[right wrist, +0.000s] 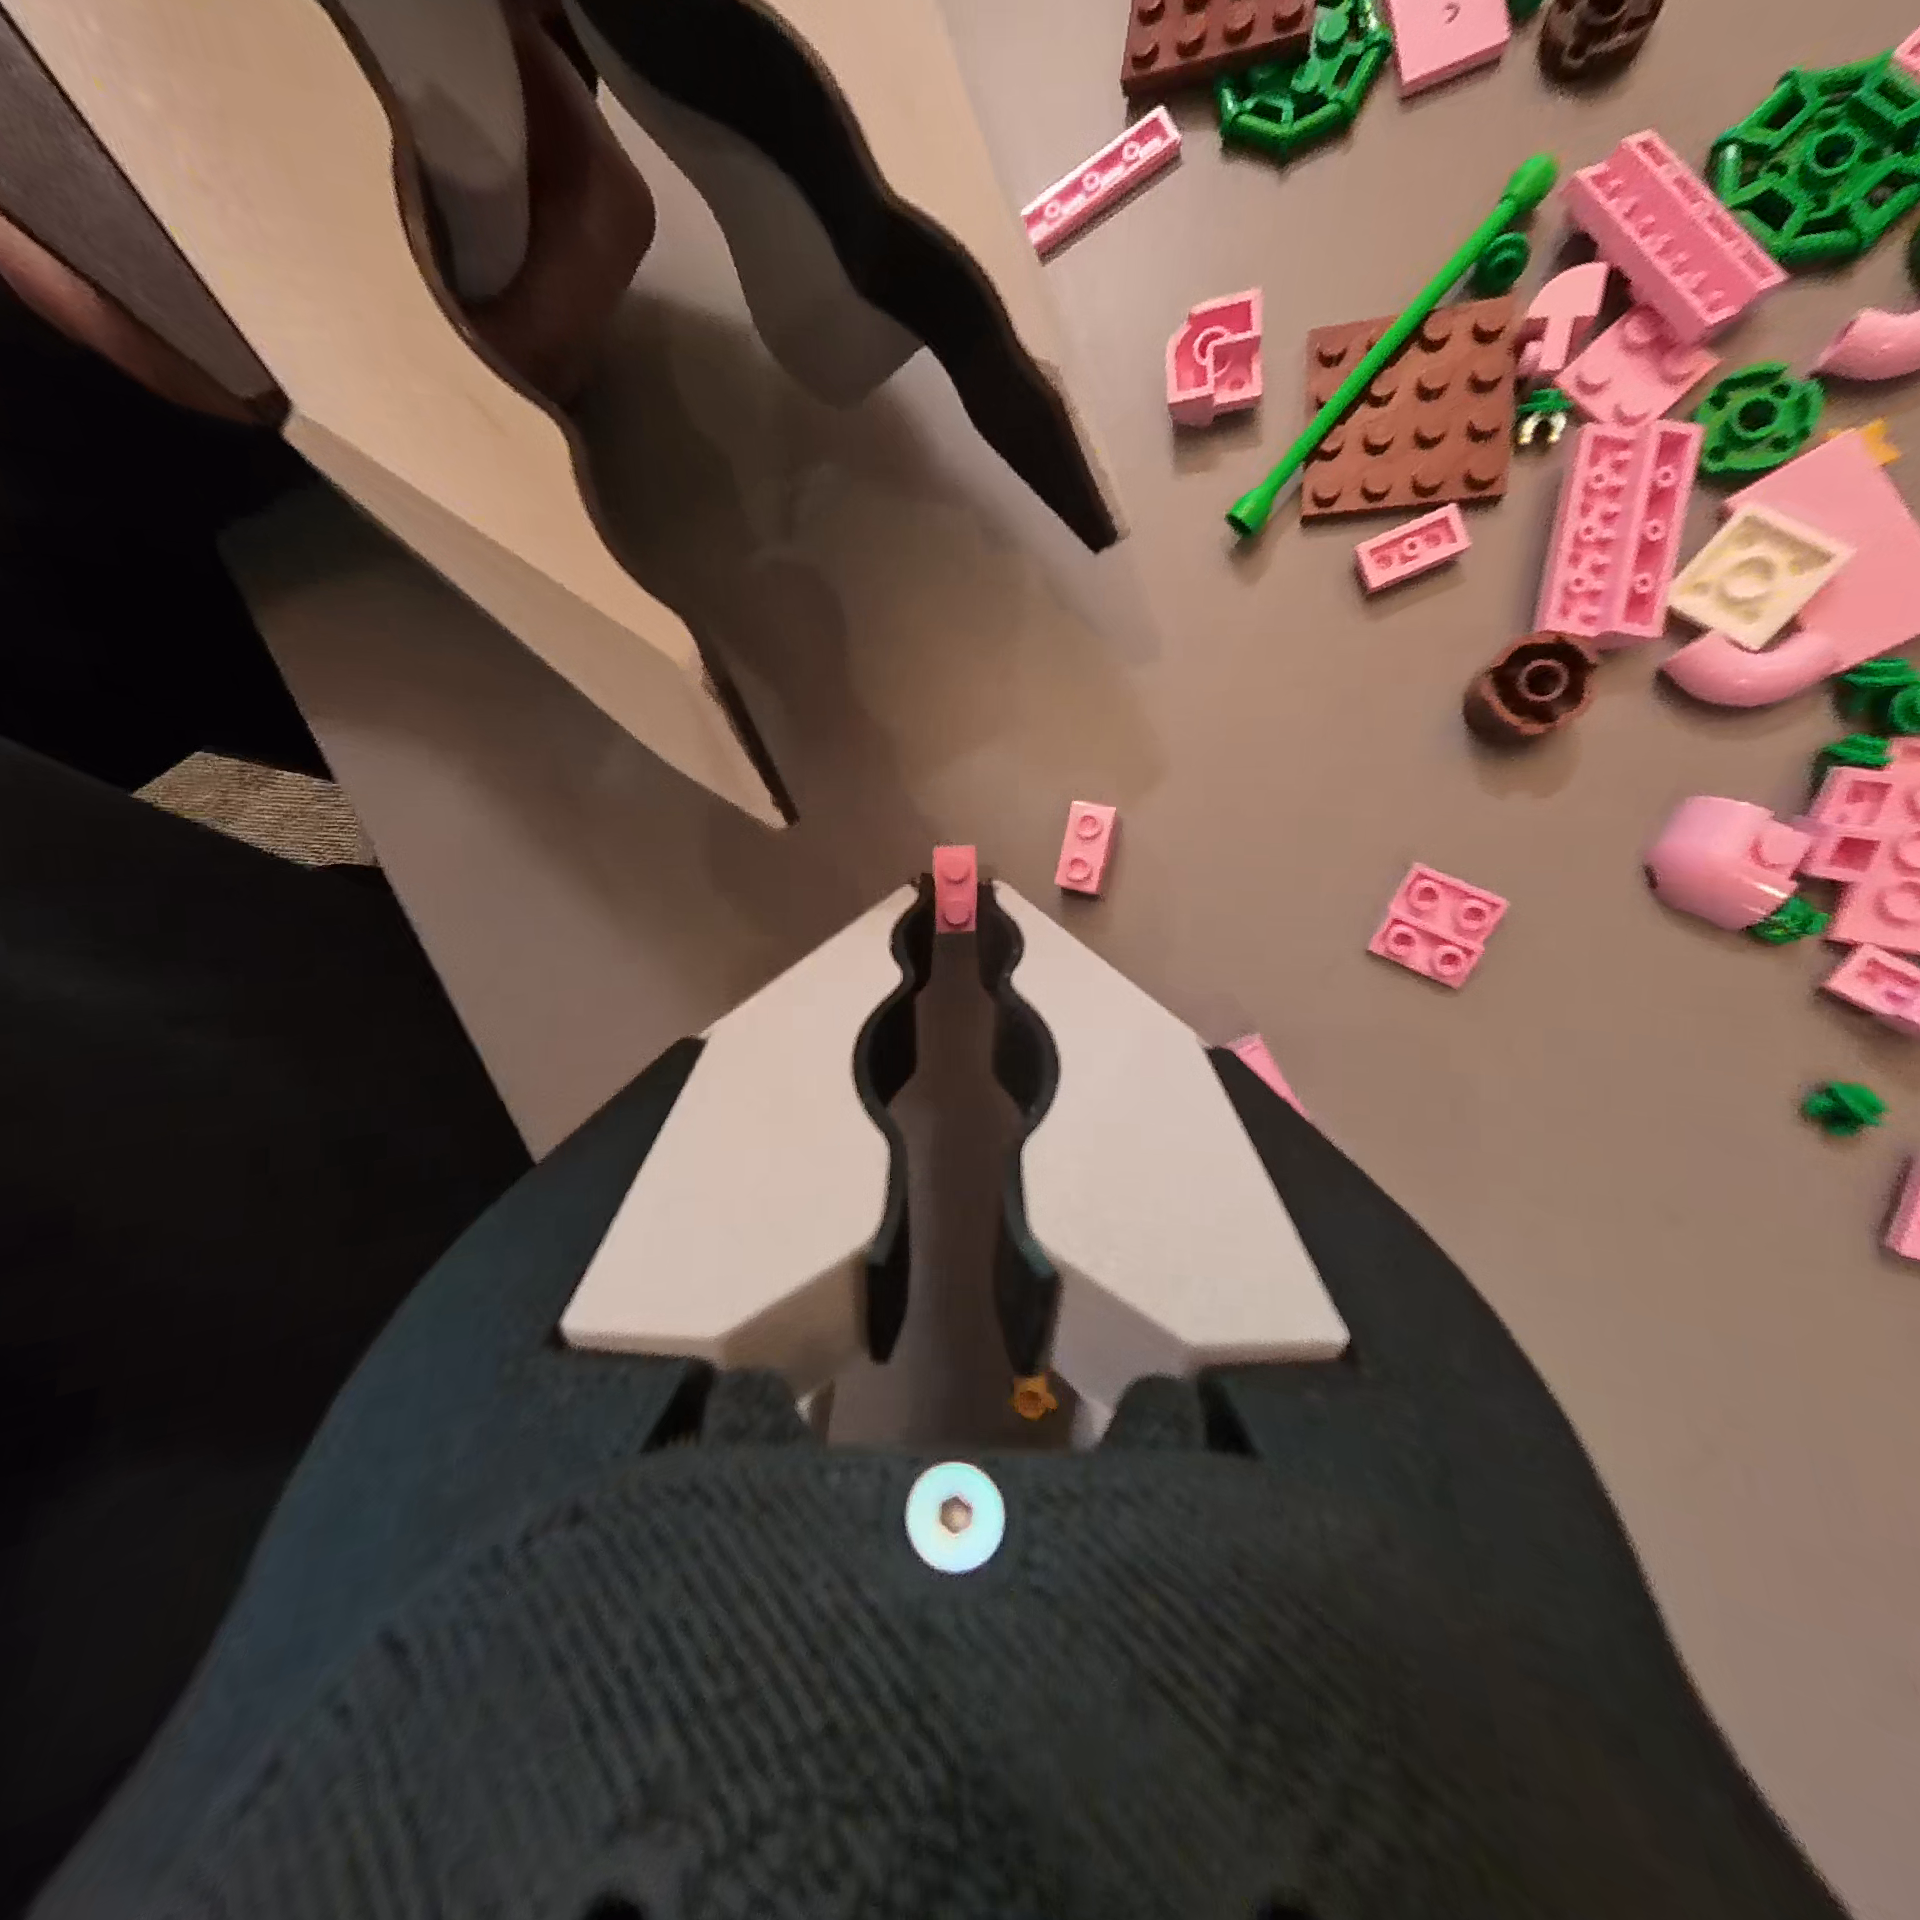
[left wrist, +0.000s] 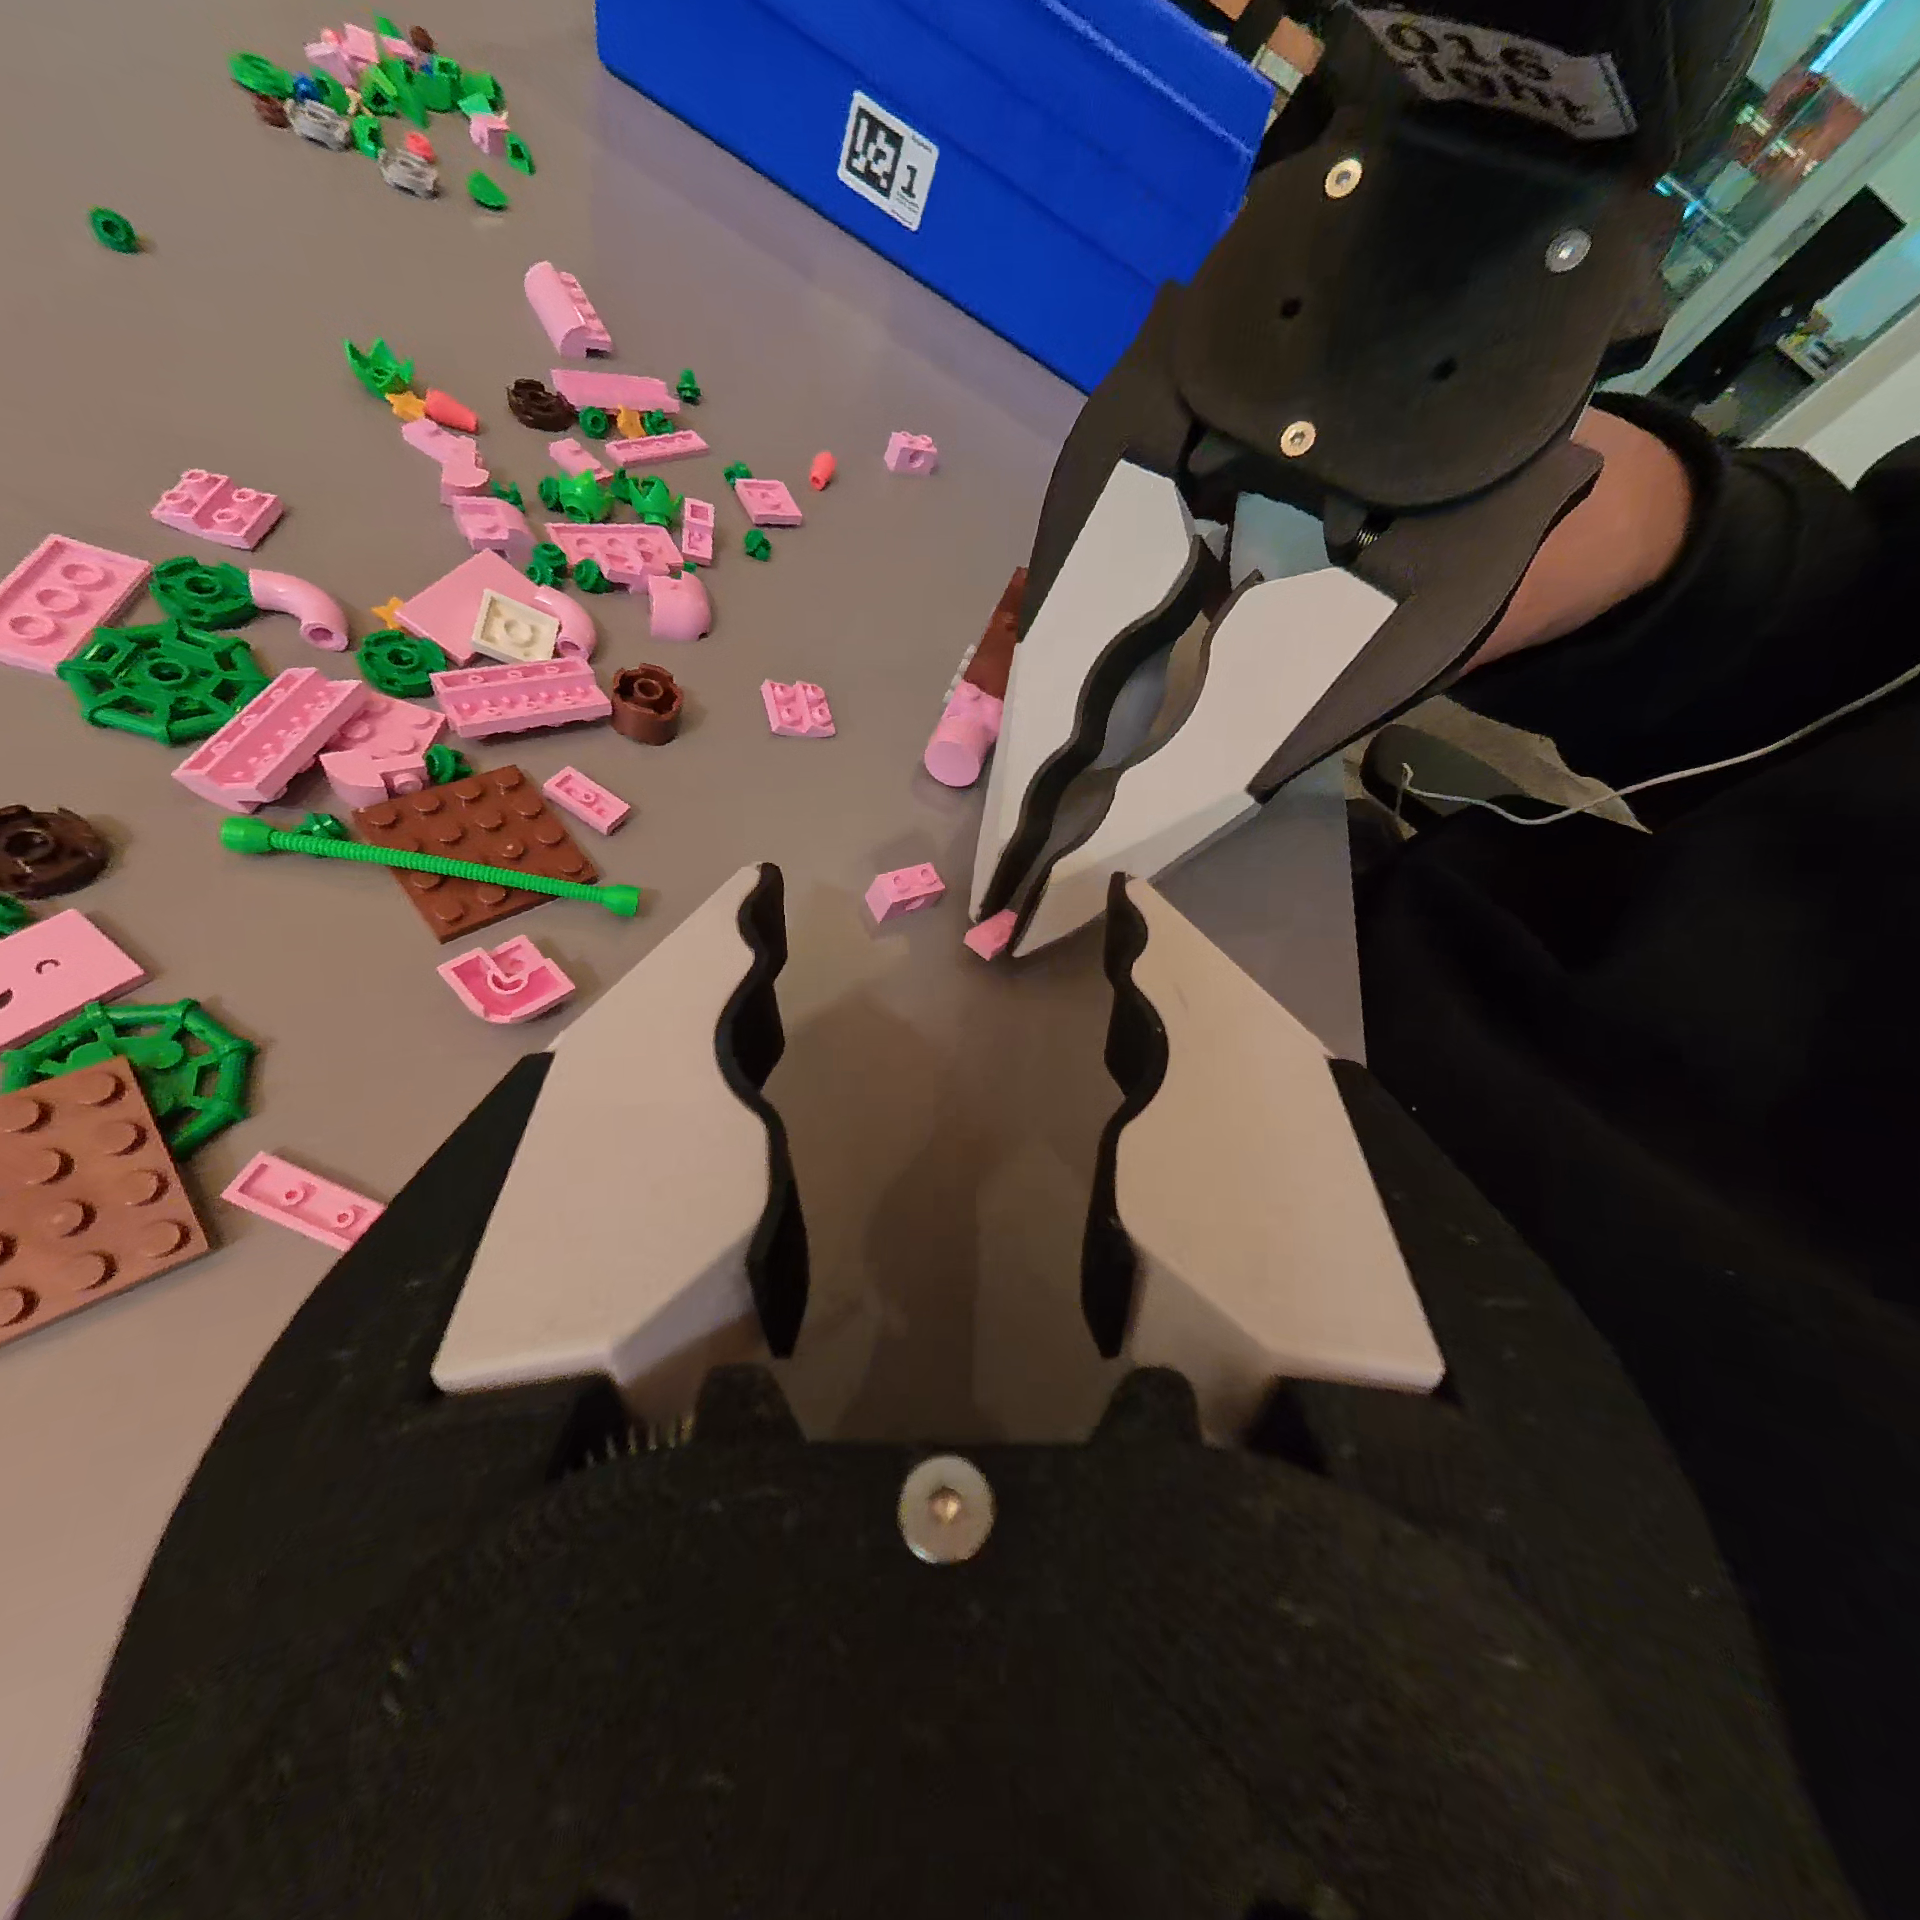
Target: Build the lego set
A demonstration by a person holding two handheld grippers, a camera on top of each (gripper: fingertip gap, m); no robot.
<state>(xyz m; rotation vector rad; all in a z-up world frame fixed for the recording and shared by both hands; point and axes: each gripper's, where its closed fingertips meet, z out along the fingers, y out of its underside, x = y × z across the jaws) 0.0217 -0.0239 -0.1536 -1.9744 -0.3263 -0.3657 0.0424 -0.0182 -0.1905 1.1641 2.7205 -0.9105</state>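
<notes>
While the right gripper (right wrist: 956, 896) pinches a small pink two-stud plate (right wrist: 956, 888) at the very tips of its jaws, the left gripper (left wrist: 940, 899) hangs just beside it with jaws spread wide, nothing between them. Held plate sits low over the grey tabletop (left wrist: 675, 935), tip pointed down. A second small pink plate (right wrist: 1086, 847) lies flat just beyond the right jaws, close to the left jaw tips too. Loose pink, green and brown bricks (left wrist: 478, 686) scatter well off past the left jaws; brown square plate (left wrist: 473, 847) among them, green flexible rod (left wrist: 426, 860) across it. Blue bin (left wrist: 935, 156) farther off.
</notes>
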